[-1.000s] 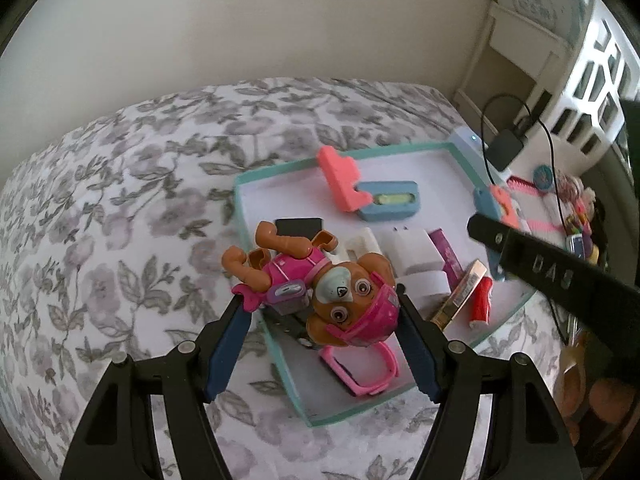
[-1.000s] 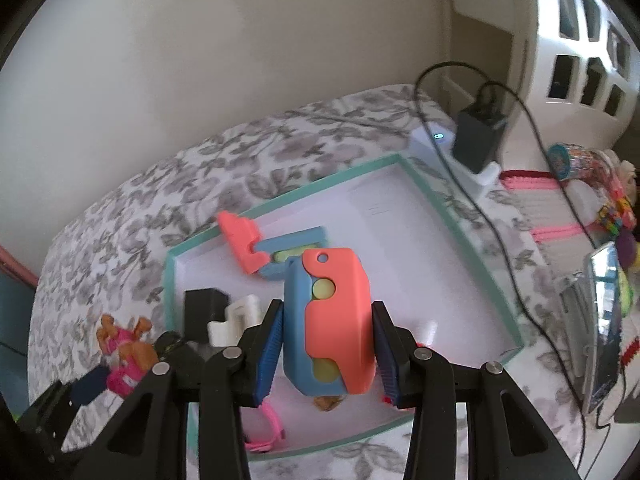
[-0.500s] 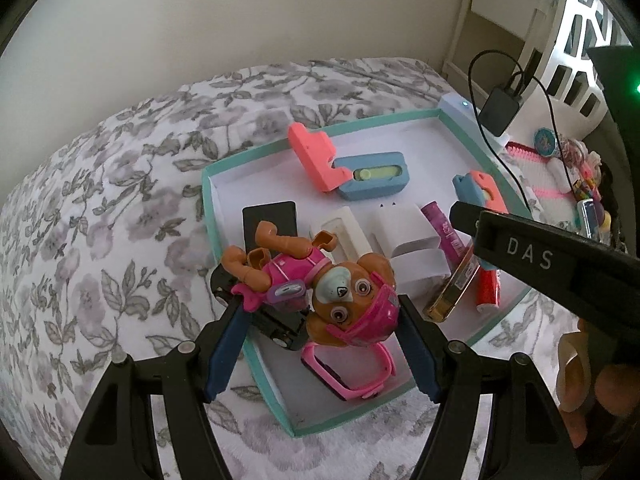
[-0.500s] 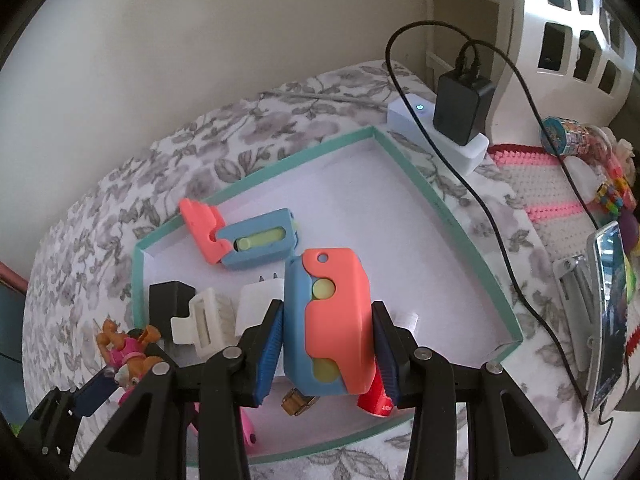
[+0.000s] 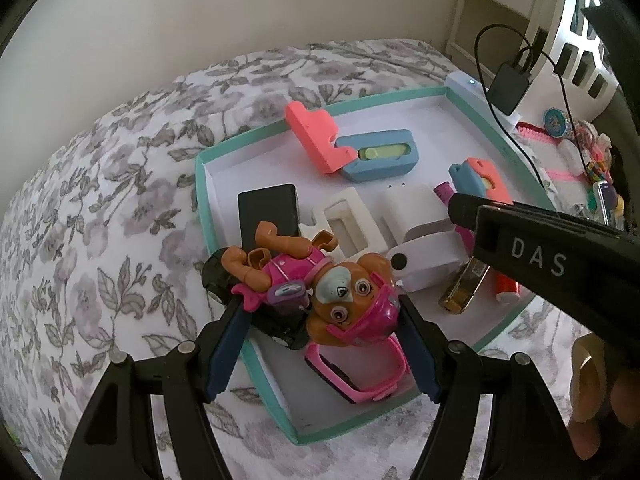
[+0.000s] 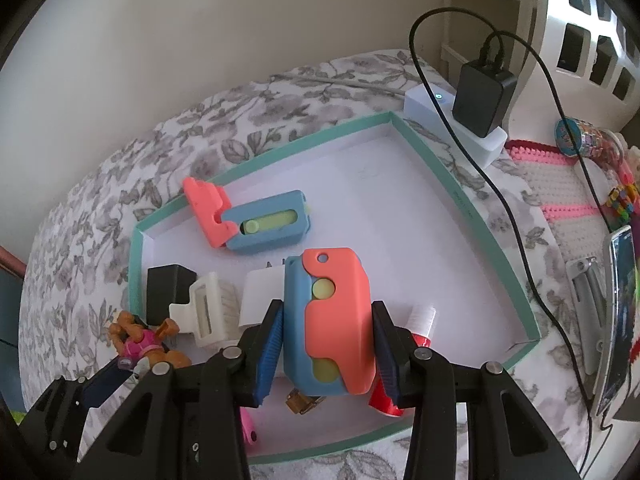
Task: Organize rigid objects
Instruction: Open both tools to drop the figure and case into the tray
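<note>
My left gripper (image 5: 320, 307) is shut on a brown pup figure in a pink outfit (image 5: 340, 280), held over the near left corner of a teal-rimmed white tray (image 5: 202, 184). My right gripper (image 6: 327, 312) is shut on a blue-and-coral folding toy (image 6: 332, 320), held upright over the tray's (image 6: 136, 264) front middle. A second blue-and-coral toy (image 6: 248, 224) lies open at the tray's back left. The right gripper's black arm (image 5: 540, 256) crosses the right side of the left wrist view. The pup figure (image 6: 140, 344) shows low on the left in the right wrist view.
In the tray lie a black block (image 5: 268, 208), a white clip (image 5: 344, 224), a white charger (image 5: 412, 208), a pink watch (image 5: 360, 372), a gold tube (image 5: 460, 292) and a red tube (image 5: 506, 288). A power strip with black adapter (image 6: 480, 100), its cable and a phone (image 6: 620, 312) sit on the right.
Both grippers have sunk toward the tray with their toys still held. The tray and its contents look nearer in both views.
</note>
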`<action>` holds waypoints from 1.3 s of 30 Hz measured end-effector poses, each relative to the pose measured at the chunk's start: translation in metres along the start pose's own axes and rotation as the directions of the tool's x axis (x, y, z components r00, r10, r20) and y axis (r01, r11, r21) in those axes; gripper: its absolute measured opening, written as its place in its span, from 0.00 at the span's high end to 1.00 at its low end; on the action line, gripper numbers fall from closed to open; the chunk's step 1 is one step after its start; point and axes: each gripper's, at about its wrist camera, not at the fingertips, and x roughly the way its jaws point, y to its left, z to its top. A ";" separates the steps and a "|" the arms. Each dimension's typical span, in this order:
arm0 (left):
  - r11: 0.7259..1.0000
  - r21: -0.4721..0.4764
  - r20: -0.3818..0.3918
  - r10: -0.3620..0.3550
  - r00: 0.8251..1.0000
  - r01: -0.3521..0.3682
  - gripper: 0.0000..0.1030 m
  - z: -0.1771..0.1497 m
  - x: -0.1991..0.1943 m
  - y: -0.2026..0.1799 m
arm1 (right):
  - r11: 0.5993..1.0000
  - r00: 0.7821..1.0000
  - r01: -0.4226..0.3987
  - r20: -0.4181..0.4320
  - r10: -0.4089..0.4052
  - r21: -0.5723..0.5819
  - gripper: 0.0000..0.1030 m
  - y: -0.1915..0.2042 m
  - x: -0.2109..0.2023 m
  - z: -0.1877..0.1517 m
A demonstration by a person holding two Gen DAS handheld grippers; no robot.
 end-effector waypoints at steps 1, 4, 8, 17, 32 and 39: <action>1.000 0.002 -0.005 0.000 1.000 0.000 0.28 0.000 0.001 0.000 | 1.000 1.000 0.002 0.000 -0.002 -0.003 0.56 0.000 0.000 0.000; 1.000 0.015 -0.009 0.011 1.000 -0.010 0.28 -0.001 0.004 -0.003 | 1.000 1.000 0.003 -0.002 -0.003 -0.013 0.56 0.002 0.002 0.000; 1.000 0.025 -0.016 0.007 1.000 -0.006 0.28 -0.001 0.005 -0.004 | 0.999 1.000 0.015 -0.004 -0.015 -0.031 0.55 0.006 0.003 -0.001; 1.000 0.028 0.007 -0.004 1.000 0.004 0.28 0.001 -0.005 -0.004 | 0.999 1.000 0.021 0.019 -0.021 -0.041 0.55 0.007 -0.004 0.001; 0.995 -0.098 0.085 -0.005 0.996 0.014 0.28 0.011 -0.032 0.029 | 0.998 0.994 0.022 0.111 -0.015 -0.056 0.54 0.015 -0.033 0.007; 0.968 -0.248 0.090 0.067 0.994 -0.042 0.28 0.010 -0.036 0.073 | 0.998 0.995 0.012 0.100 -0.005 -0.065 0.54 0.018 -0.030 0.005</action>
